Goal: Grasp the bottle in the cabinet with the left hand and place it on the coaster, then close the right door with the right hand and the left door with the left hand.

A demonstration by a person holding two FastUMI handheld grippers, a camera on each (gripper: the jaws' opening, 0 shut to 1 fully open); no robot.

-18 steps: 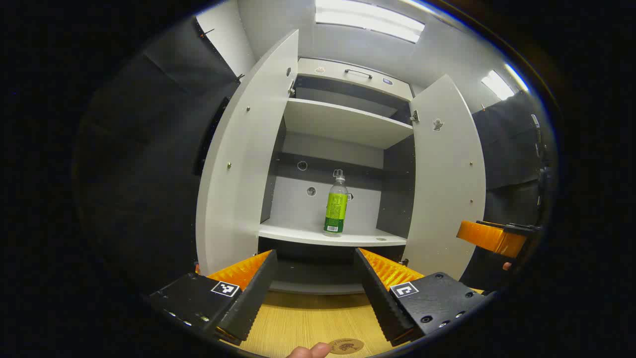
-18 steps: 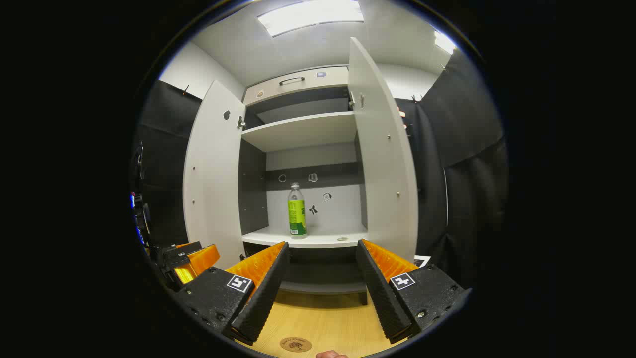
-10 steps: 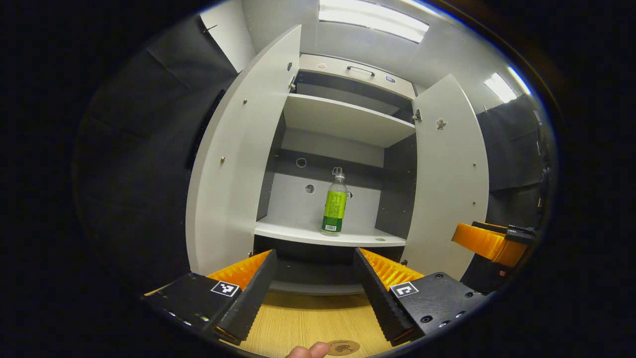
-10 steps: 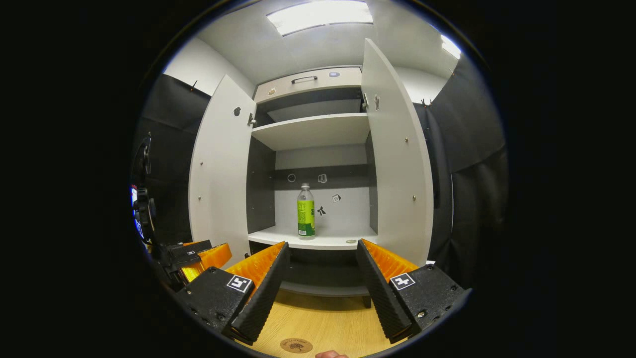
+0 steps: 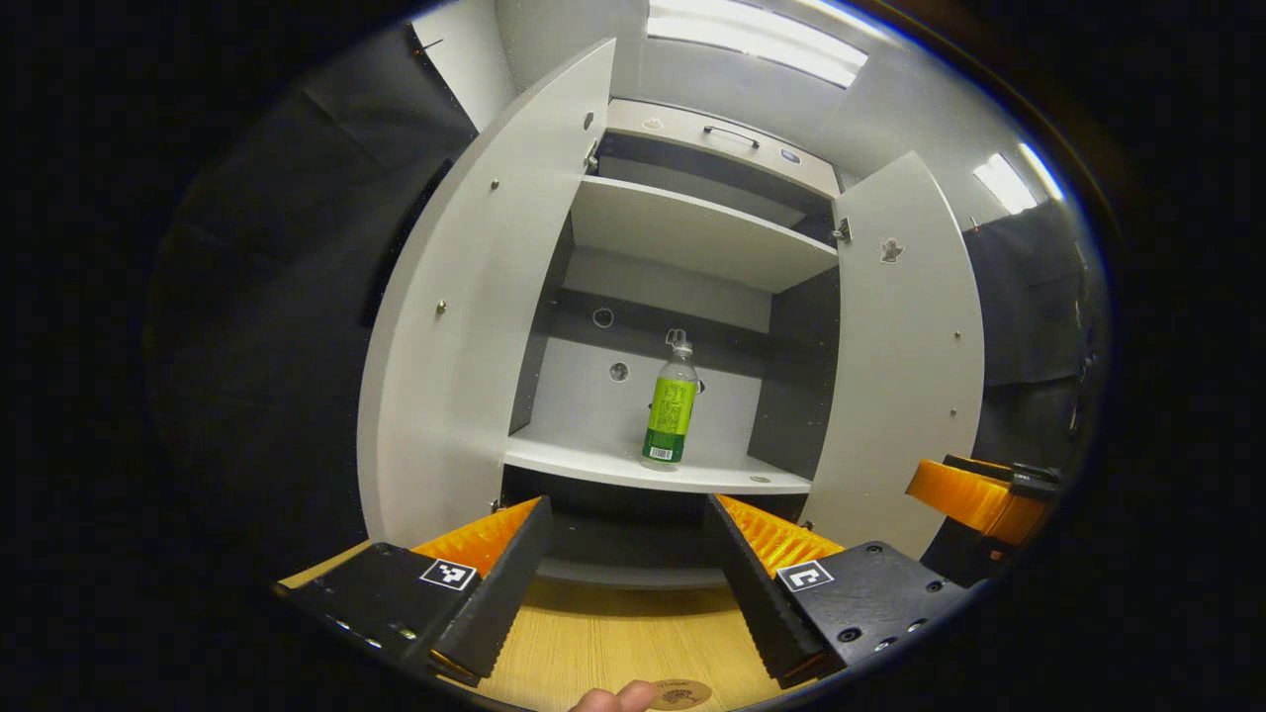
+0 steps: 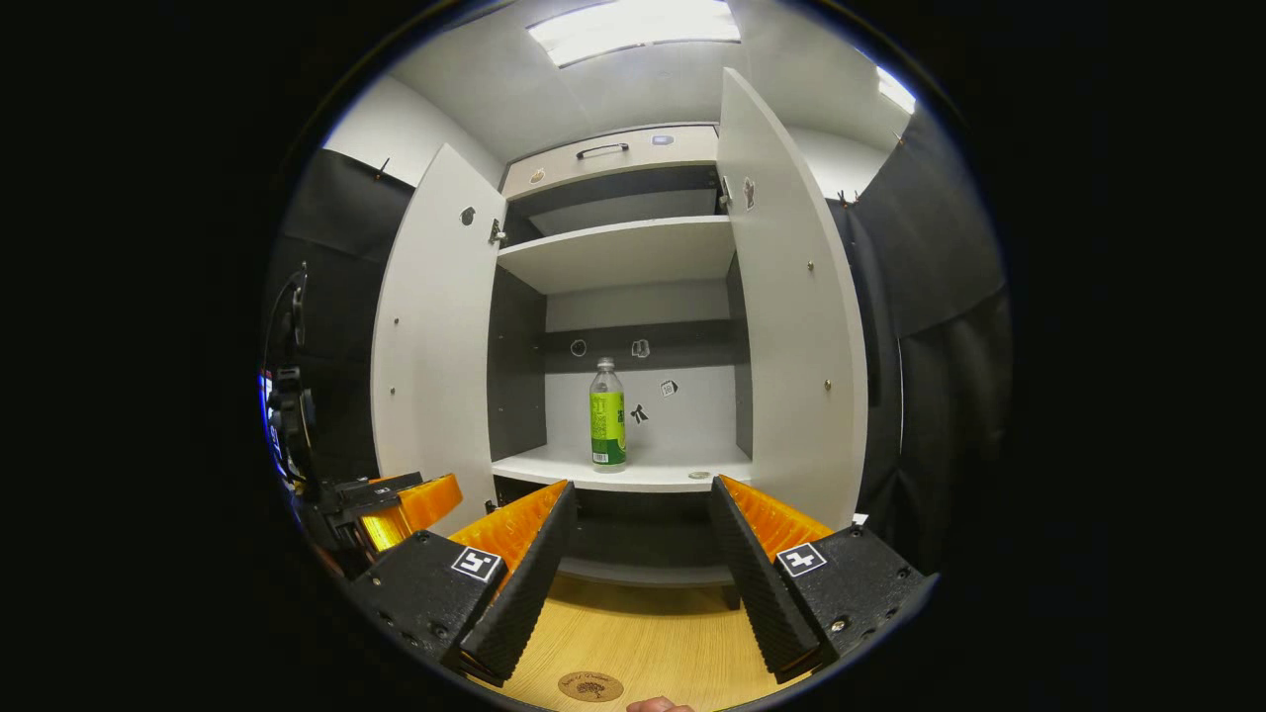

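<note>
left gripper (image 5: 625, 554): fingers spread wide, nothing in them, above the wooden table (image 5: 603, 633)
right gripper (image 6: 641, 544): same deal, gaping, holding nothing
cabinet (image 5: 692, 232): both doors swung open
bottle (image 5: 670, 410): upright on the lower shelf, near its front edge
coaster (image 6: 590, 685): at the table's near edge

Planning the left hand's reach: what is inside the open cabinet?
On the lower shelf stands one upright bottle, with a small flat disc nearby. The upper shelf's top surface is hidden from below.
</note>
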